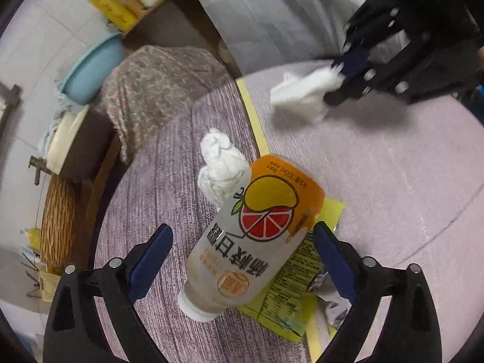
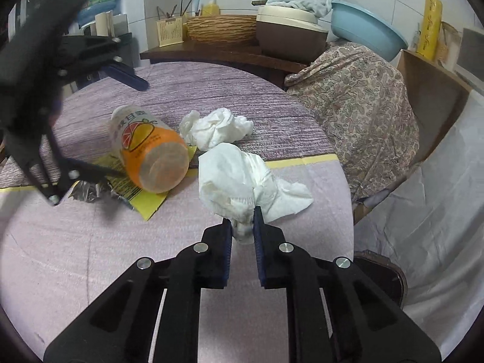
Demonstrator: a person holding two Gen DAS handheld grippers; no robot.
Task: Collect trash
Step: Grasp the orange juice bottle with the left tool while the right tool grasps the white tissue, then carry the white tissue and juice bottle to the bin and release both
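Observation:
An empty juice bottle (image 1: 254,236) with an orange label lies on its side on the round table, on top of a yellow wrapper (image 1: 287,299). My left gripper (image 1: 242,236) is open, its jaws on either side of the bottle. A crumpled white tissue (image 1: 222,166) lies just past the bottle. My right gripper (image 2: 242,220) is shut on a second white tissue (image 2: 242,181) and holds it above the table; it also shows in the left wrist view (image 1: 302,93). The bottle (image 2: 151,151), wrapper (image 2: 145,199) and loose tissue (image 2: 214,127) show in the right wrist view.
A crumpled foil scrap (image 2: 90,192) lies by the wrapper. A cloth-covered object (image 2: 357,115) stands beside the table. A shelf behind holds a woven basket (image 2: 220,27), a rice cooker (image 2: 290,33) and a blue basin (image 2: 366,30). White plastic sheeting (image 2: 429,193) hangs at the right.

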